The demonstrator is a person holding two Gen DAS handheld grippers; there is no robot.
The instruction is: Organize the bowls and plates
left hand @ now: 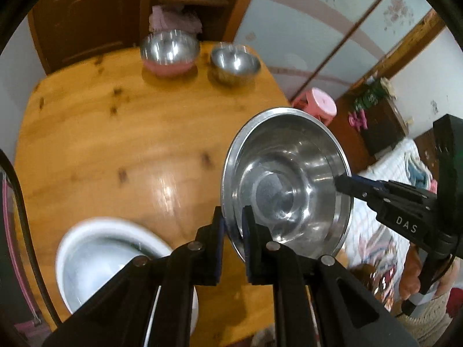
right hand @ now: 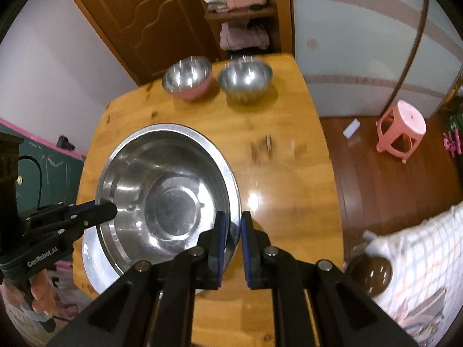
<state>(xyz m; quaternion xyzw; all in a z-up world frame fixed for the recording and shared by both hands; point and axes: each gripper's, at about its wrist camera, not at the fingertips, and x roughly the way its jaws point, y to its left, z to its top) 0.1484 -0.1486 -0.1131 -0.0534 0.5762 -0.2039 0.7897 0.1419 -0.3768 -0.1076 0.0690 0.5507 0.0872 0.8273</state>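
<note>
Both grippers grip one big steel bowl by its rim, one on each side. Left gripper [left hand: 233, 225] has one finger outside the wall and one inside, clamped on the near edge of the bowl [left hand: 286, 185]; in its own view the bowl is tilted and held up off the desk [left hand: 115, 133], out over the desk's right edge. Right gripper [right hand: 233, 231] pinches the opposite rim the same way, blue pads either side of the thin metal; in its view the bowl [right hand: 167, 190] sits just ahead and left of its fingers, with the left gripper [right hand: 111, 209] biting the far-left rim. Beneath and just beside the bowl lies a white basin [left hand: 98, 257], on the desk's near-left corner; in the right view only its pale rim [right hand: 92, 260] shows under the steel bowl. At the desk's far end stand two small bowls side by side, close but apart: a pink-bodied one [right hand: 187, 77] on the left, a plain steel one [right hand: 245, 81] on the right. A pink stool [right hand: 400, 128] stands on the floor, well apart from the desk; a checked cloth [right hand: 416, 248] lies at the lower right.
</note>
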